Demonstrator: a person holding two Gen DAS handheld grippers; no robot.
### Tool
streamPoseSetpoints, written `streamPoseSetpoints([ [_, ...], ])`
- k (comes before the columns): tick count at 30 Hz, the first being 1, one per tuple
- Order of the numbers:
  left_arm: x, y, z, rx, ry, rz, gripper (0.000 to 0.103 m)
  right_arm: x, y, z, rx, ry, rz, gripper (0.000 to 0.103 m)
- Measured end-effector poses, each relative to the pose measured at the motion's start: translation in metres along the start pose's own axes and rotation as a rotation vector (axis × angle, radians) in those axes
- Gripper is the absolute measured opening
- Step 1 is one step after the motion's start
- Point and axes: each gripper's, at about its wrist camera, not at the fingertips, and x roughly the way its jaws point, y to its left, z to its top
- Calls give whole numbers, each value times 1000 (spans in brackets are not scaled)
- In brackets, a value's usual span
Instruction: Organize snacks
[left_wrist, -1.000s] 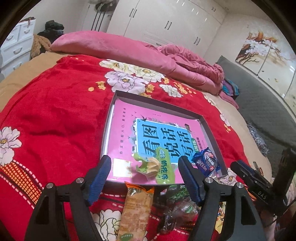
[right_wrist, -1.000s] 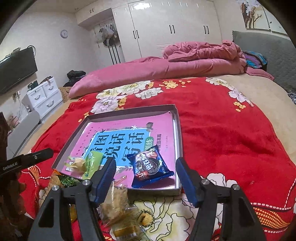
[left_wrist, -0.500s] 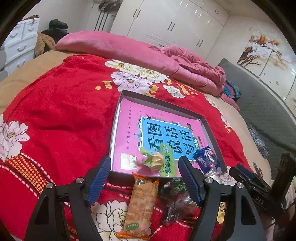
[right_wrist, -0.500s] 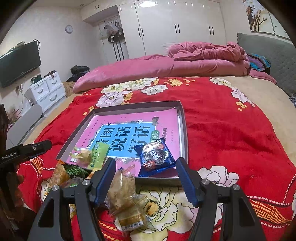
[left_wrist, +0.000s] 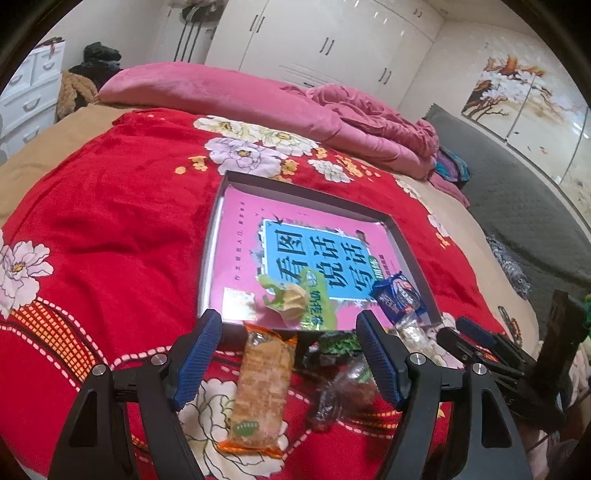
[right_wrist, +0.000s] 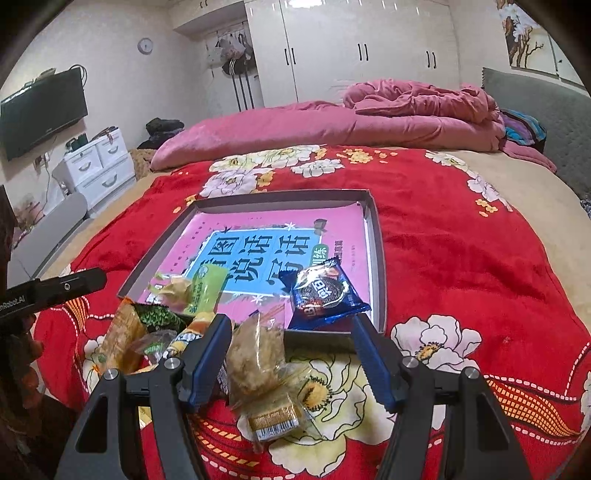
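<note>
Snacks lie heaped on the red floral blanket (left_wrist: 110, 229) at the near edge of a shallow gray tray (right_wrist: 378, 258) lined with a pink book. Left gripper (left_wrist: 290, 350) hangs with fingers spread and empty over an orange biscuit packet (left_wrist: 262, 387) at its 6 o'clock. Right gripper (right_wrist: 290, 354), fingers also spread, straddles a clear snack bag (right_wrist: 258, 365); a blue cookie packet (right_wrist: 323, 291) sits in the tray at 12 o'clock, a green wrapper (right_wrist: 207, 288) at 10.

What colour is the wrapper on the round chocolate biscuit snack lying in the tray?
Dark blue, the biscuit wrapper shows it best in the right wrist view.
</note>
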Motion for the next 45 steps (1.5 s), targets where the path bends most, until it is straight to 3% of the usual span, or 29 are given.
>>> streamPoseSetpoints([
  [9,-1,-8,-8,14,29,-11,76,7,1,-5,-17,39,2,67],
  [26,18,0,-19,11,137,52,76,24,10,-13,-71,120,4,67],
  [45,34,9,-27,29,225,119,76,34,16,-16,-83,152,9,67],
])
